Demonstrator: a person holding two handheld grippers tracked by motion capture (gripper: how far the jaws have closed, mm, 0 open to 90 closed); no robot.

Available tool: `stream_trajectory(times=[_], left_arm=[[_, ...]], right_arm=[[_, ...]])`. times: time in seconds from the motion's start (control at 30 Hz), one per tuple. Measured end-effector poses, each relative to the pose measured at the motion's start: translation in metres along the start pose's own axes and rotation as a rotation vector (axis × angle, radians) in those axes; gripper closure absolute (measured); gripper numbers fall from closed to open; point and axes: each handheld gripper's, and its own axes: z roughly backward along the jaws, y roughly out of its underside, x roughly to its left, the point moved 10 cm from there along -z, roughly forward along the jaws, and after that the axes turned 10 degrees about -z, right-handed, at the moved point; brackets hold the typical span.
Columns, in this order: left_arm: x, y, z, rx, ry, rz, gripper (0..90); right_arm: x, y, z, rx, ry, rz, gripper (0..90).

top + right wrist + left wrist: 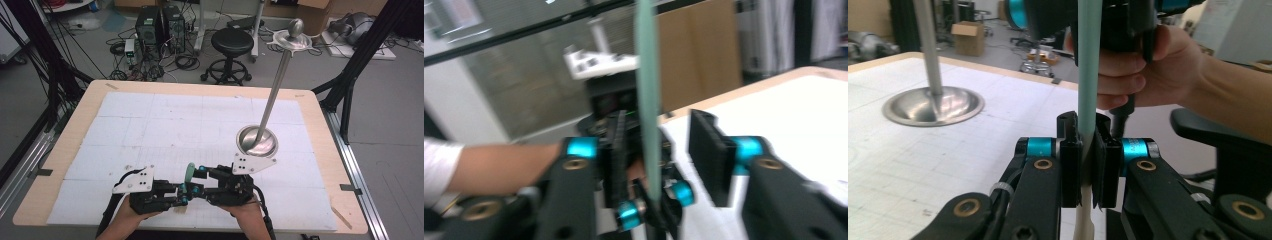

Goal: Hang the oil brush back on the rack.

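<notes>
Near the table's front edge, green stick [1089, 75] clamped upright in left tongs [1087, 165], right tongs [664, 160] parted around it.

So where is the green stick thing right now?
The green stick stands near the table's front edge in the high view, pinched by the left hand-held gripper, with the right hand-held gripper open around it.

Both handheld tools are black: the left gripper [176, 197] and the right gripper [200, 176] each carry a grey three-cornered plate [135, 180] dotted with dark screws. Teal collars and brass-coloured pivot pins mark the arms (a black cable trails off each). A white sleeve [439, 167] covers one upper arm.
</notes>
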Motion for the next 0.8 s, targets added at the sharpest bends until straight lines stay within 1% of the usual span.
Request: stream_trajectory(times=[0.03,0.07,0.2,0.27,0.3,0.33,0.5,0.57,0.6,0.67,0.8], left_arm=[[0.002,0.000,0.000,0.006,-0.019,0.001,84.0],[0.004,0.001,0.001,0.013,-0.040,0.004,84.1],[0.013,0.002,0.003,0.038,-0.137,0.020,84.1],[0.017,0.003,0.003,0.050,-0.175,0.017,84.2],[0.018,0.003,0.003,0.053,-0.188,0.018,84.2],[0.020,0.004,0.003,0.057,-0.204,0.016,84.2],[0.024,0.004,0.002,0.059,-0.248,0.020,84.2],[0.026,0.004,0.002,0.058,-0.265,0.025,84.1],[0.027,0.003,0.002,0.055,-0.274,0.033,84.2],[0.028,0.003,0.002,0.060,-0.288,0.035,84.2],[0.033,0.003,0.002,0.061,-0.340,0.039,84.1]], right_arm=[[-0.002,-0.002,0.002,-0.013,0.030,0.001,50.6],[-0.004,-0.003,0.004,-0.028,0.059,0.008,50.4],[-0.006,-0.009,0.008,-0.071,0.151,0.029,46.5],[-0.007,-0.010,0.008,-0.070,0.203,0.039,46.6],[-0.008,-0.011,0.007,-0.071,0.228,0.045,46.9],[-0.009,-0.012,0.006,-0.073,0.257,0.042,46.9],[-0.009,-0.017,0.000,-0.074,0.332,0.056,47.4],[-0.010,-0.019,-0.003,-0.076,0.361,0.049,47.4],[-0.010,-0.019,-0.004,-0.073,0.377,0.052,47.8],[-0.010,-0.019,-0.007,-0.070,0.403,0.057,48.8],[-0.012,-0.022,-0.010,-0.080,0.447,0.051,50.0]])
